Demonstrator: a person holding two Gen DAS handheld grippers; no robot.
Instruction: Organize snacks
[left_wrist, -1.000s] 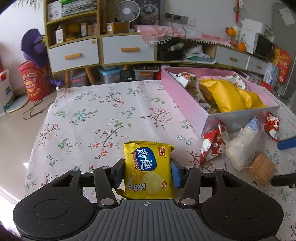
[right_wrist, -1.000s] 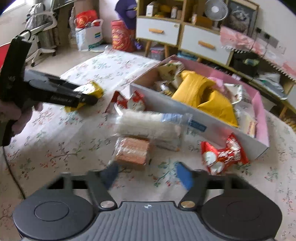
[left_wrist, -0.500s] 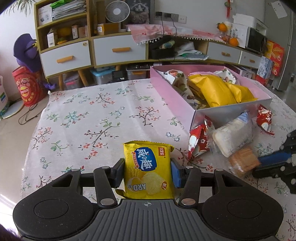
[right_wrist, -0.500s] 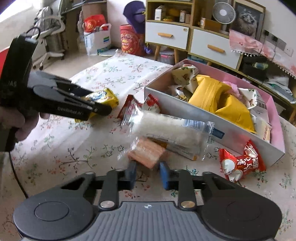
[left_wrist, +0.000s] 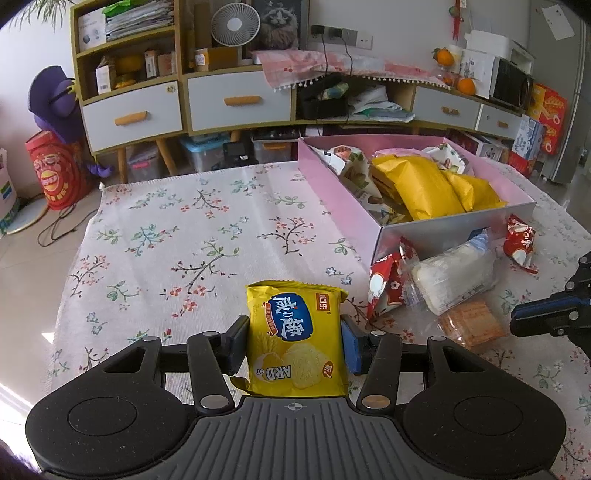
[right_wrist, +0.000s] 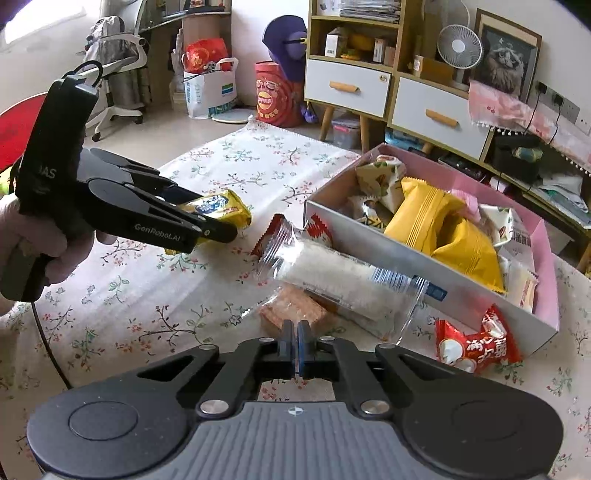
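We see a lived-in room: pale wall (left_wrist: 406, 22) at the back with sockets (left_wrist: 334, 33), beige tiled floor (left_wrist: 22, 266). A long low sideboard (left_wrist: 236, 99) in wood with white drawers and orange handles runs along the wall, open shelves (left_wrist: 125, 48) on top, cluttered. A small white fan (left_wrist: 231, 22) sits on it beside a cat picture (left_wrist: 279, 22). A white office chair (right_wrist: 118, 74) stands by the far wall. Daylight comes in strong from the left.
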